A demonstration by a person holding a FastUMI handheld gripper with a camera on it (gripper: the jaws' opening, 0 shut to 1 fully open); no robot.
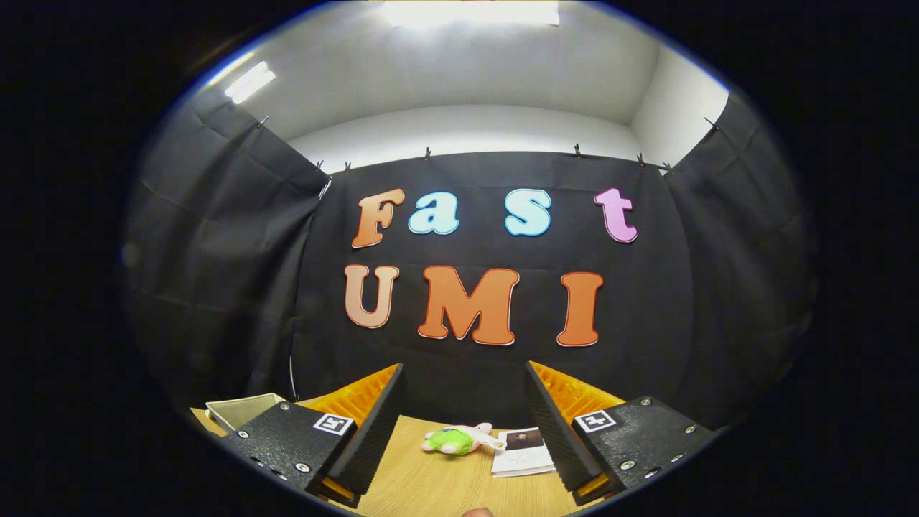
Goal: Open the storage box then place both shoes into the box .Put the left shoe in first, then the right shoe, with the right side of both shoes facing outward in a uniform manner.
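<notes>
claw (463, 431): fingers apart, empty | storage box (240, 411): just beside left finger | table (431, 481): below

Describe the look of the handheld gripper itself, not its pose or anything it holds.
The gripper has two wedge-shaped fingers with finely ribbed inner faces. Each finger is bolted to a black, textured block with silver screws, and each block carries a small square black-and-white marker near its front corner. No cables show.

A green-and-pink plush toy (457, 439) lies beside a printed booklet (523, 452) on the wooden table (431, 481).
</notes>
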